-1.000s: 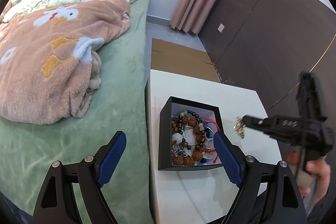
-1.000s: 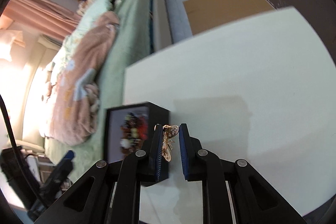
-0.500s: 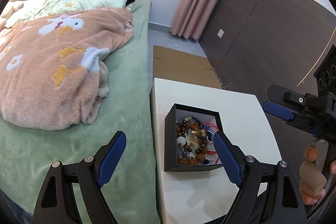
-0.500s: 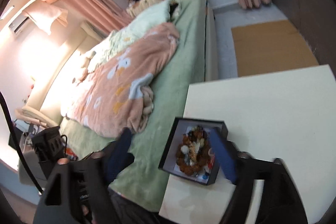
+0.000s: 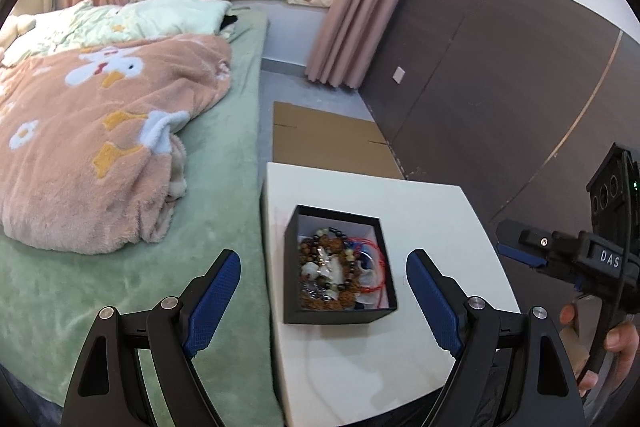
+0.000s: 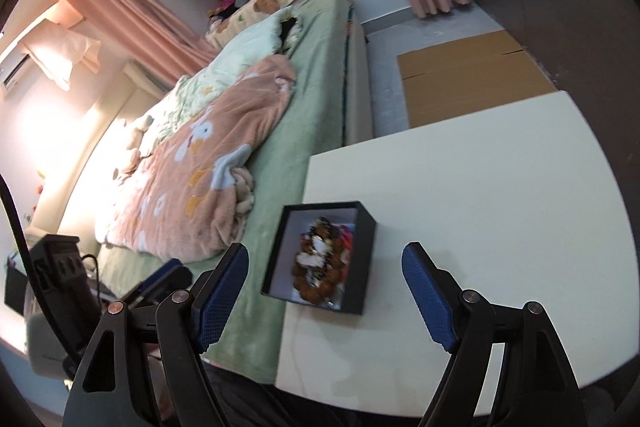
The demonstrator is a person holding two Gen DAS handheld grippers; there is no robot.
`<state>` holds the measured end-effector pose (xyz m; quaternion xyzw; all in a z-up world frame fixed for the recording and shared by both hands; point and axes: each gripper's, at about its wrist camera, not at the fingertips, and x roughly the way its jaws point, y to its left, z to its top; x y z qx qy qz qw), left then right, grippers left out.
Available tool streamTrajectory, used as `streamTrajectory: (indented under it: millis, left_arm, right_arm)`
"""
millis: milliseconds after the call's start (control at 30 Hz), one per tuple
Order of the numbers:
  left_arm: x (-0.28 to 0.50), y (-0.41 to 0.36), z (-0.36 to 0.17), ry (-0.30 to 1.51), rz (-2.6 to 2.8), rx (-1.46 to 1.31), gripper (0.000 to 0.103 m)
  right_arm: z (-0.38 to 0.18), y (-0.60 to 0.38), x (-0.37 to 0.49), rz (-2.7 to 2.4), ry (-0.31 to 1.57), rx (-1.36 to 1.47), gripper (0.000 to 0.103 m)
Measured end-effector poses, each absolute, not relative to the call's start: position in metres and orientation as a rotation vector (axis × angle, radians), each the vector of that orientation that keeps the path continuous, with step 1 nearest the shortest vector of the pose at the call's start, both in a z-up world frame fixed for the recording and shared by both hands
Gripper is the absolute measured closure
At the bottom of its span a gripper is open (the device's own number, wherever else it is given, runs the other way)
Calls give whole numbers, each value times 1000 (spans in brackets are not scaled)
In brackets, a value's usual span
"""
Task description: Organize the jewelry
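Once the gold pendant is let go, the right hand-held gripper (image 6: pixel 324 291) is shown w/ jaws spread wide and nothing between them; the jaws have just been opening. The black box (image 6: pixel 366 259) is seen at the bed-side edge of the white tabletop (image 6: pixel 500 211), w/ the jewelry (image 5: pixel 340 275) (beaded bracelets, red cord, pale pieces) heaped inside. The pendant itself cannot be singled out in the heap; it is judged to be in the box, as no loose piece is seen on the tabletop. The left hand-held gripper (image 5: pixel 322 301) is likewise held open and empty above the box.

Cf. earlier frame: the pendant was pinched between nearly closed right jaws close over the tabletop; now the jaws are wide, both views are drawn back and up, and more of the bed (image 5: pixel 120 267) and cardboard (image 5: pixel 328 139) is taken in. Box position is unchanged. This item is judged done.
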<state>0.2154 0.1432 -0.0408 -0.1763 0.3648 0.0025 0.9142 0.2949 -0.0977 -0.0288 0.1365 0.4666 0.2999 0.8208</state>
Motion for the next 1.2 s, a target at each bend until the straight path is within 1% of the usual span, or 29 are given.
streamTrajectory:
  millis: [233,300,333,367,433,467,533,667,733,967,1200]
  left_arm:
    - [209,117,-31,746,-17,-306,17]
    - [206,107,-27,739,-36,-283,16]
    - [204,101,-24,737,-46,-262,13]
    - [201,96,-22,733,-52,-248,7]
    - [196,88,-19,723,-60,-232,2]
    - [193,84,-18,718,-60,-229,2]
    - [186,78,-15,707,-54,-231,2]
    - [173,61,-7,678,-48,-198,1]
    - [168,51,-4,666,-51,-185,1]
    - [152,27,6,644,-56,-158,1]
    - [138,9,14,618,-54,-136,1]
  right_arm:
    - [-25,-130,271,578,938,309,21]
    - [-24,-138,262,572,926,306,19]
    - [-23,-141,260,572,921,310,18]
    - [-22,-146,255,573,915,319,18]
    - [-21,-155,247,574,899,324,16]
    - [-20,-157,243,572,890,315,14]
    - [-18,-163,236,567,875,297,4]
    - [-13,-176,220,561,844,276,4]
    - [-10,-181,213,550,816,249,0]
    - [-8,-199,191,555,767,231,0]
    - [-16,-214,176,544,768,220,0]
